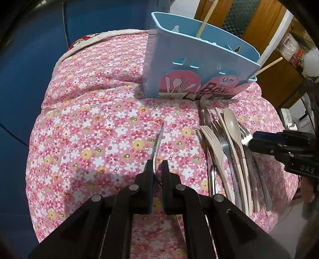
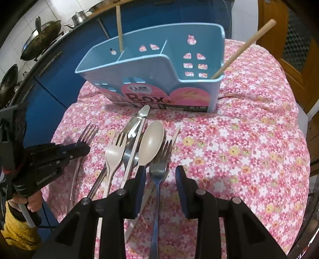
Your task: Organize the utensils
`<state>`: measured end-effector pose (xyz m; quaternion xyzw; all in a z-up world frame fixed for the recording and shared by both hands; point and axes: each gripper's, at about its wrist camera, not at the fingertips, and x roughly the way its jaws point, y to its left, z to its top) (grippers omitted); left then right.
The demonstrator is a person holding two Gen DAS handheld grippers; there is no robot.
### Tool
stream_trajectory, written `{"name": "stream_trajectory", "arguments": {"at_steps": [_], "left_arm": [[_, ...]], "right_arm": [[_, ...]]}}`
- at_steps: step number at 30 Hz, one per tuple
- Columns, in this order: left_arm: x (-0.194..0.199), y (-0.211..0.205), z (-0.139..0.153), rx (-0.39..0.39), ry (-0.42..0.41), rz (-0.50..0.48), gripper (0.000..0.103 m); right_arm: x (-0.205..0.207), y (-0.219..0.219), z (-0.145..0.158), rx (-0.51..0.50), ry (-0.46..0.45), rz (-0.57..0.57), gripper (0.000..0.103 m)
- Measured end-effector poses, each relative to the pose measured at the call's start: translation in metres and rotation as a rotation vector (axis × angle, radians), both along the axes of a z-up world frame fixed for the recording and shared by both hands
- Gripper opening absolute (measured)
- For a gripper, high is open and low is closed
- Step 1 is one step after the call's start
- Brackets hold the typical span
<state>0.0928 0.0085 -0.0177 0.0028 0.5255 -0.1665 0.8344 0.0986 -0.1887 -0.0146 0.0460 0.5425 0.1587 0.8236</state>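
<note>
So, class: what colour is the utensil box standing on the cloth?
Light blue utensil box, with a pink label on its front; clearest in the right wrist view.

A pink floral cloth [image 1: 103, 127] covers the table, blue cabinets [image 2: 59, 75] behind, woks [image 2: 39, 37] and a kettle [image 2: 79, 17] above them.

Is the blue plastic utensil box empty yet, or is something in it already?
Not empty. The blue plastic utensil box stands upright with two wooden chopsticks poking out, in separate compartments; nothing else shows inside.

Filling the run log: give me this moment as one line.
left gripper: shut on metal fork | right gripper: open over utensil pile | blue caddy: holds two chopsticks
</note>
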Motion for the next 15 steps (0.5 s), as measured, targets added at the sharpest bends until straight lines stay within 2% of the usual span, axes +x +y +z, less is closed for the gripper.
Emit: {"name": "stream_trajectory", "arguments": {"at_steps": [2, 3, 4, 6, 15], "left_arm": [[0.001, 0.000, 0.000, 0.001, 0.000, -0.002, 0.005], [0.002, 0.000, 0.000, 0.000, 0.001, -0.003, 0.005], [0.003, 0.000, 0.000, -0.001, 0.002, -0.003, 0.005], [0.004, 0.000, 0.001, -0.004, 0.005, -0.004, 0.005], [0.009, 0.006, 0.001, 0.014, 0.032, -0.017, 0.006]], "right_arm": [[0.006, 0.000, -0.005, 0.011, 0.029, 0.000, 0.033], [0.008, -0.001, -0.008, 0.018, 0.041, -0.001, 0.028], [0.009, -0.001, -0.009, 0.024, 0.044, 0.000, 0.015], [0.009, 0.000, -0.010, 0.050, 0.045, 0.008, 0.005], [-0.012, -0.003, 0.010, -0.028, -0.009, 0.036, 0.004]]}}
